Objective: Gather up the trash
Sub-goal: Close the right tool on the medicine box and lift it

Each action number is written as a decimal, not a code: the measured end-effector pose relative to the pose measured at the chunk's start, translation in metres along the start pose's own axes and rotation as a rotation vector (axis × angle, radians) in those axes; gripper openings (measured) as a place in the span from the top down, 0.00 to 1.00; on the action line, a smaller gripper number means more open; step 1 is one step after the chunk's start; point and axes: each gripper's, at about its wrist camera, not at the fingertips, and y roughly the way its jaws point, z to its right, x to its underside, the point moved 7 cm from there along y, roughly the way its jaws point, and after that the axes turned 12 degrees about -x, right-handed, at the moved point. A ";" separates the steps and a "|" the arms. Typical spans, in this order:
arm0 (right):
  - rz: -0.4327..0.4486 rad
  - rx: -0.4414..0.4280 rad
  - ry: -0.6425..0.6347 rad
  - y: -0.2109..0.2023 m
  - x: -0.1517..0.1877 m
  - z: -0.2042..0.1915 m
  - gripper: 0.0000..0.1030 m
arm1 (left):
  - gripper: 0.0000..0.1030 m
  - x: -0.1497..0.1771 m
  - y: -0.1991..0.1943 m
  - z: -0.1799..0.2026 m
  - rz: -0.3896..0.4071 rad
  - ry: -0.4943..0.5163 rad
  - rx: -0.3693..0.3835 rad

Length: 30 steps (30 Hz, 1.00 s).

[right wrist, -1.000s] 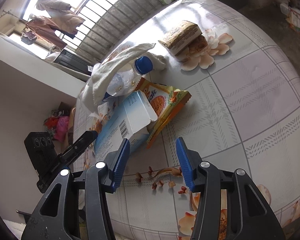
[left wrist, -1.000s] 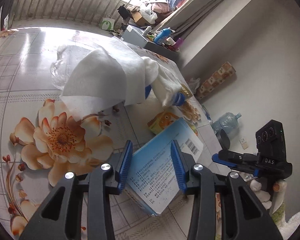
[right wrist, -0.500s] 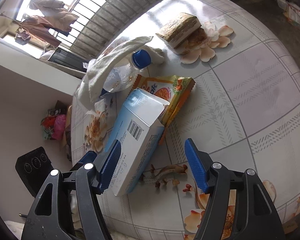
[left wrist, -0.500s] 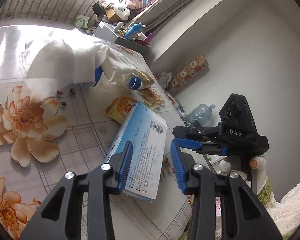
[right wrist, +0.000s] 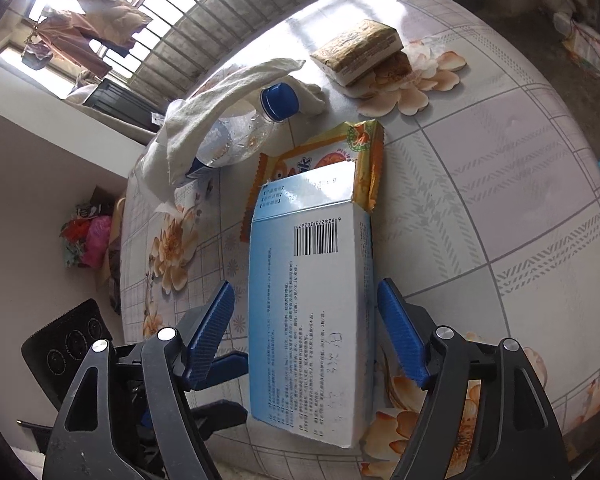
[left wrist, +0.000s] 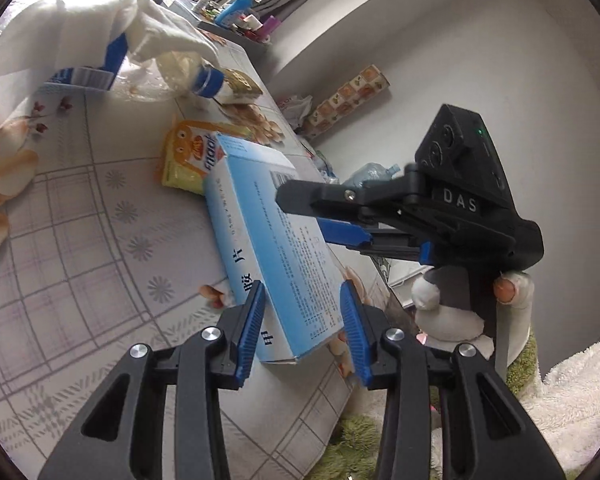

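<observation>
A light blue and white carton (left wrist: 276, 248) (right wrist: 312, 300) is lifted at its near end off the floral tablecloth, and my left gripper (left wrist: 304, 326) is shut on that end. My right gripper (right wrist: 306, 328) straddles the same carton from above. Its jaws are opening, and both blue pads stand a little off the carton's sides. From the left wrist view the right gripper (left wrist: 312, 216) reaches in over the carton, held by a white-gloved hand (left wrist: 444, 304). Behind the carton lies an orange snack wrapper (right wrist: 340, 152) (left wrist: 188, 156).
A clear bottle with a blue cap (right wrist: 244, 136) lies under a white cloth (right wrist: 220, 100), and a brown packet (right wrist: 360, 52) sits further back. The table edge (left wrist: 340, 408) runs close to both grippers, above a green rug (left wrist: 360, 436). Bags and clutter lie on the floor to the left.
The left gripper swung the carton round and brought it under the right gripper. The right jaws spread wider, and the carton now sits between them.
</observation>
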 end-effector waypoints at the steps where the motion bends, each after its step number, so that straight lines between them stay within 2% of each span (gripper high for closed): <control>1: 0.000 0.015 -0.009 0.000 0.000 0.000 0.31 | 0.64 0.004 0.003 0.006 -0.016 0.016 0.012; 7: -0.043 0.104 -0.122 0.014 0.007 -0.013 0.20 | 0.64 0.015 -0.004 0.007 -0.027 0.056 -0.020; 10: -0.076 0.164 -0.212 0.026 0.016 -0.015 0.20 | 0.64 0.020 -0.019 -0.004 -0.018 0.059 -0.066; 12: -0.089 0.182 -0.239 0.032 0.020 -0.012 0.22 | 0.64 0.022 -0.026 -0.011 -0.010 0.057 -0.104; 14: -0.078 0.194 -0.262 0.029 0.022 -0.007 0.33 | 0.64 0.020 -0.031 -0.019 -0.002 0.038 -0.139; 17: -0.077 0.186 -0.267 0.022 0.027 0.000 0.34 | 0.63 0.010 -0.032 -0.026 0.019 0.004 -0.172; 24: -0.024 0.174 -0.237 -0.005 0.033 0.023 0.35 | 0.63 -0.036 -0.003 -0.039 0.056 -0.082 -0.286; 28: 0.020 0.168 -0.204 -0.020 0.028 0.039 0.35 | 0.63 -0.056 0.021 -0.043 0.036 -0.100 -0.303; 30: 0.040 0.139 -0.181 -0.024 0.024 0.043 0.36 | 0.63 -0.059 0.028 -0.044 0.021 -0.098 -0.319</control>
